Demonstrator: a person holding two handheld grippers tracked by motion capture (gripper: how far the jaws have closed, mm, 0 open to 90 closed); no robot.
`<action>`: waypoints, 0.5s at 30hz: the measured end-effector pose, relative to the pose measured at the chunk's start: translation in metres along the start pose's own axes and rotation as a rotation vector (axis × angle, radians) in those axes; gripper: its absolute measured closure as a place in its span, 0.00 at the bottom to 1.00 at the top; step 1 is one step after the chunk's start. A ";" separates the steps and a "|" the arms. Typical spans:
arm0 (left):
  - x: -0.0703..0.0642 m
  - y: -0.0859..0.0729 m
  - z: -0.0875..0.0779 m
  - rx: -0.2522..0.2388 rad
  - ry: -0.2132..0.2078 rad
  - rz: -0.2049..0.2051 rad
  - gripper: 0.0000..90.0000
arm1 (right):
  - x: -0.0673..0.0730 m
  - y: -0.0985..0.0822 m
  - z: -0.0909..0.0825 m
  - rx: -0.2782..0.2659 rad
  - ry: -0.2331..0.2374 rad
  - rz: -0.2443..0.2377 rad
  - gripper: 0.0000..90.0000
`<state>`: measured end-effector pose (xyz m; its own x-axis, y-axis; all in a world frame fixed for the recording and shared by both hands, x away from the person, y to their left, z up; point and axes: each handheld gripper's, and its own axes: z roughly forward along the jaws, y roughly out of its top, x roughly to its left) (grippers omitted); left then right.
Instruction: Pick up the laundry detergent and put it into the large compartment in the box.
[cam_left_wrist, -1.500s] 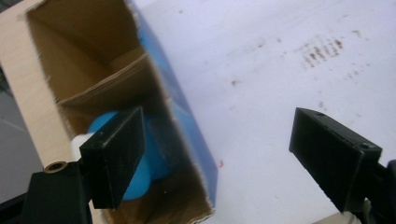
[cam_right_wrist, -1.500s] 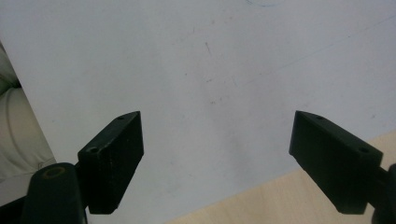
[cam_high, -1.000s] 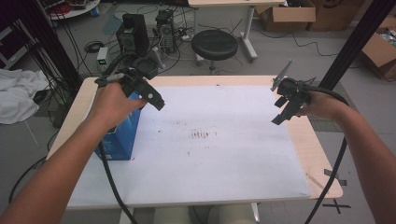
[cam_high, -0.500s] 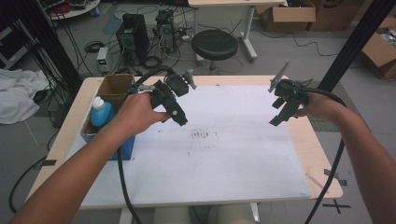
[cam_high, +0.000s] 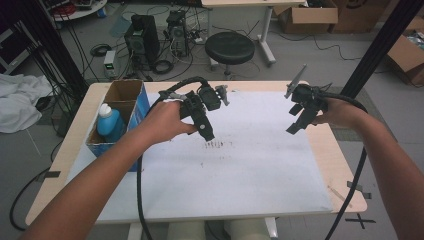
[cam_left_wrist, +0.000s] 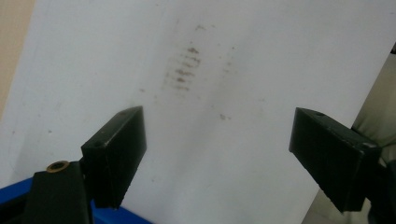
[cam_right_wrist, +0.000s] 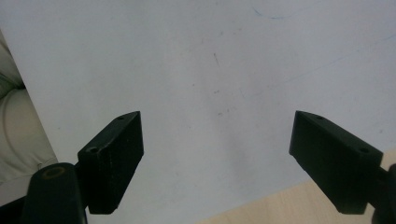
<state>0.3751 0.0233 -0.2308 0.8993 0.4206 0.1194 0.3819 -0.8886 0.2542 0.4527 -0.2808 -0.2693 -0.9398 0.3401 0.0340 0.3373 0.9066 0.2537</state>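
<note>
Grippers Wide Open Over the White Sheet

Grippers, two of them, hang above the white sheet (cam_high: 250, 170) with nothing held. The left gripper (cam_high: 206, 131) has its jaws spread wide, and so does the right gripper (cam_high: 294, 125). One blue bottle (cam_high: 109, 125) stands in one box (cam_high: 125, 92) at the table's left edge. A careless left arm might bump that box and tip the bottle.
</note>
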 end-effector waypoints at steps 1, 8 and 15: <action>0.000 0.002 0.002 0.002 -0.006 0.011 0.22 | 0.000 0.001 0.000 0.001 0.001 -0.002 0.19; 0.000 0.003 0.005 0.004 -0.007 0.021 0.22 | 0.000 0.001 0.000 0.001 -0.002 -0.006 0.19; 0.000 0.002 0.006 0.006 -0.006 0.026 0.22 | 0.002 0.004 0.001 0.009 0.001 -0.008 0.19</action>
<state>0.3766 0.0205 -0.2359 0.9104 0.3961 0.1197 0.3596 -0.9004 0.2450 0.4522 -0.2766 -0.2697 -0.9425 0.3327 0.0326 0.3302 0.9114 0.2455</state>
